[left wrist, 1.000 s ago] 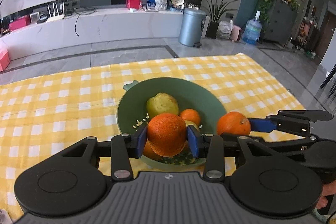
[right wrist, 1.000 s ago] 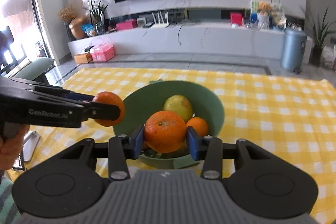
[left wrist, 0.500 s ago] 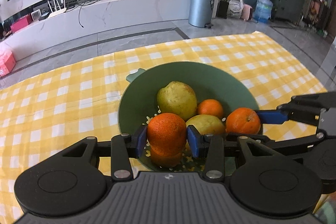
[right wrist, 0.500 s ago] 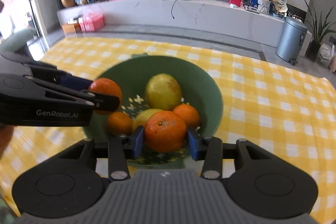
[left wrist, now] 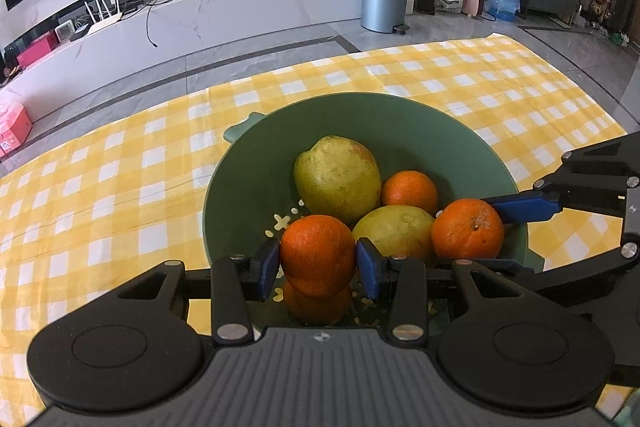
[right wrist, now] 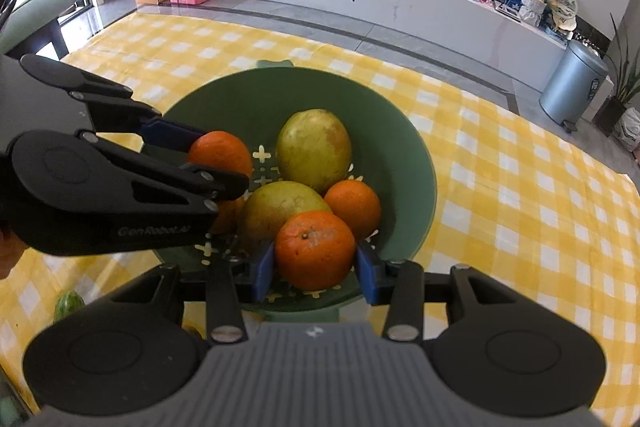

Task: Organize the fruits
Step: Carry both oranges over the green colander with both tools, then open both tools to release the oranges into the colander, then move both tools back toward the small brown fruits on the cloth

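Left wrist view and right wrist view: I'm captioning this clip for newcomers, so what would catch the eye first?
Two oranges, each clamped in a gripper above the green bowl: one orange in the left gripper, another orange in the right gripper. Inside the bowl lie two yellow-green pears and more oranges. Underneath spreads a yellow checked tablecloth.

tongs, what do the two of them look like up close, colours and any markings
Both are alike: the left tongs and right tongs have matte black linkage arms with silver rivets, blue pads on the fingertips, and a ribbed grey body. The left one's side carries pale "GenRobot.AI" lettering.
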`<state>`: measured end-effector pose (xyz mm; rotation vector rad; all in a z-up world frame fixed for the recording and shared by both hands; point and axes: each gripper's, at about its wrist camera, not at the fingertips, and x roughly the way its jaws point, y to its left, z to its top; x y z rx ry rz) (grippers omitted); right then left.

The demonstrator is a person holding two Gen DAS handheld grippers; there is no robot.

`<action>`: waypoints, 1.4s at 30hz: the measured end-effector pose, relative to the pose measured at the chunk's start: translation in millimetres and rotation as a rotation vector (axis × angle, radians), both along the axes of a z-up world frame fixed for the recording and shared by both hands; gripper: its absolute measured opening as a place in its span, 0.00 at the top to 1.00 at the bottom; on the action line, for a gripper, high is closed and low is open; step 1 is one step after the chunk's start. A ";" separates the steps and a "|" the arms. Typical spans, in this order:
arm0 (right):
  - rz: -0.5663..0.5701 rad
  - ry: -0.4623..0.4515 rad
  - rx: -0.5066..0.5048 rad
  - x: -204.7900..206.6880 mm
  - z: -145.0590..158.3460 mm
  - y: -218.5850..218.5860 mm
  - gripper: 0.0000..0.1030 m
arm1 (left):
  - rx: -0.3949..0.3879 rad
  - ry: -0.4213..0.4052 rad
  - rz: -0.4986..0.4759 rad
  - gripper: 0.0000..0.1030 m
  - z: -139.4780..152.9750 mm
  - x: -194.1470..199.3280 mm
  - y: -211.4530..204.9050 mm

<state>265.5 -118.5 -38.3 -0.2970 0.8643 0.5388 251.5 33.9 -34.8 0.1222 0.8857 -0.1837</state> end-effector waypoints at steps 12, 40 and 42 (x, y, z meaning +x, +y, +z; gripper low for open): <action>0.015 -0.005 -0.040 3.7 -1.5 5.5 0.61 | 0.012 -0.024 -0.014 0.42 0.4 -6.1 -3.8; -0.118 -0.273 0.097 -68.9 31.2 -27.6 0.41 | -0.028 -0.151 -0.036 0.37 57.6 -86.8 2.0; -0.135 -0.290 0.110 -78.9 30.7 -30.4 0.41 | -0.038 -0.155 -0.038 0.37 56.8 -94.2 3.0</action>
